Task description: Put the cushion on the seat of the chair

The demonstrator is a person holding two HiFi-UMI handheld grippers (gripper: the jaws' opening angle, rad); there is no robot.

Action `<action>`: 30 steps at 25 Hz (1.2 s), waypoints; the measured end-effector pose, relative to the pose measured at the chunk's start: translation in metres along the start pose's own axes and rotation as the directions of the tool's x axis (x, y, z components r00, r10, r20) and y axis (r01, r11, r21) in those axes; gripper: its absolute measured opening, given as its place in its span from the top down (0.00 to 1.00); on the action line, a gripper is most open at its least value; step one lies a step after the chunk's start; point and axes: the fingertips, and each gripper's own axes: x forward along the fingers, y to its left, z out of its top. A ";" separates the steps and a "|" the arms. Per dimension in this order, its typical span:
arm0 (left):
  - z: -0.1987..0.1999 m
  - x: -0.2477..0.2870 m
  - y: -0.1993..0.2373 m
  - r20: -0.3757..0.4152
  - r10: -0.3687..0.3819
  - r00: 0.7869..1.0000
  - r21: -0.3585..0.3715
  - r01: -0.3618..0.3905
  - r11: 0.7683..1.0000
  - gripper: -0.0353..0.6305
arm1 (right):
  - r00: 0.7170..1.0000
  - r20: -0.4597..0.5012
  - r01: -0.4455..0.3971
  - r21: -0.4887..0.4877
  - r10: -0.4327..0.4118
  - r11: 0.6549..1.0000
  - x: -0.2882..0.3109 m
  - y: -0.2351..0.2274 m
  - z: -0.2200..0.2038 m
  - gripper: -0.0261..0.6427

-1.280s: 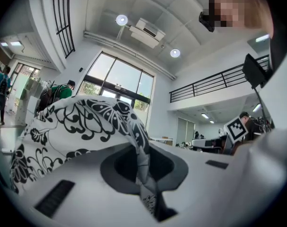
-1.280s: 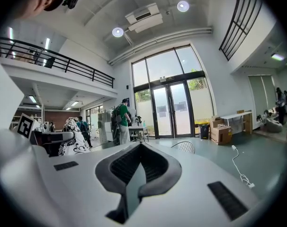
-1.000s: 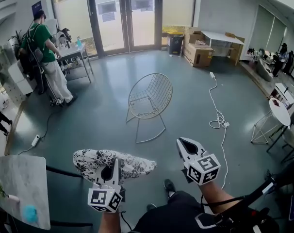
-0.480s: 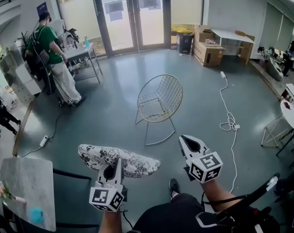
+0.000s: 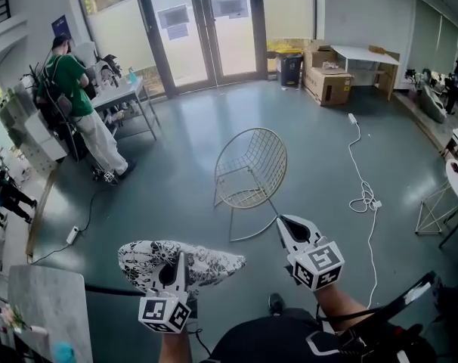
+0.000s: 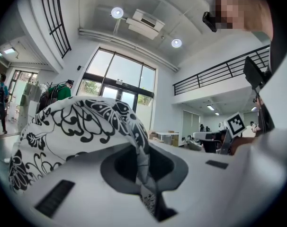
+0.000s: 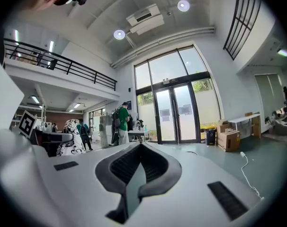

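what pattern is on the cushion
Cushion: white with black floral swirls, clearest in left gripper view.

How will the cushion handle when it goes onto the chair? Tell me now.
Probably soft and floppy: the cushion drapes over the left gripper, which pinches only a thin fold at its edge. Likely light for its size, since that one pinch carries all of it. The chair has an open wire seat, so the cushion may sag or slide a little there.

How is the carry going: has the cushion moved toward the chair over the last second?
Yes, the cushion in the left gripper is nearer the chair.
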 end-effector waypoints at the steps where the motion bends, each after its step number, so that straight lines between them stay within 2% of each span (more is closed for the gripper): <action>1: 0.000 0.008 -0.001 -0.003 0.001 1.000 -0.001 -0.001 1.000 0.92 | 1.000 -0.002 0.001 0.007 -0.001 1.000 0.005 -0.007 0.000 0.95; 8: 0.010 0.065 -0.006 -0.024 0.017 1.000 0.045 -0.016 0.999 0.92 | 1.000 -0.017 -0.023 0.031 0.024 0.999 0.038 -0.053 0.005 0.95; 13: 0.012 0.106 -0.010 -0.033 0.024 0.999 0.031 -0.023 0.999 0.92 | 0.999 -0.015 -0.038 0.047 0.038 0.998 0.060 -0.089 0.010 0.95; 18: 0.013 0.138 -0.019 -0.053 0.046 0.998 0.091 -0.041 0.995 0.92 | 0.998 -0.018 -0.056 0.055 0.057 0.997 0.074 -0.118 0.010 0.95; 30: 0.002 0.197 -0.014 -0.089 0.015 0.996 0.066 -0.010 0.998 0.92 | 0.999 -0.026 -0.040 0.075 0.042 0.996 0.107 -0.161 0.006 0.95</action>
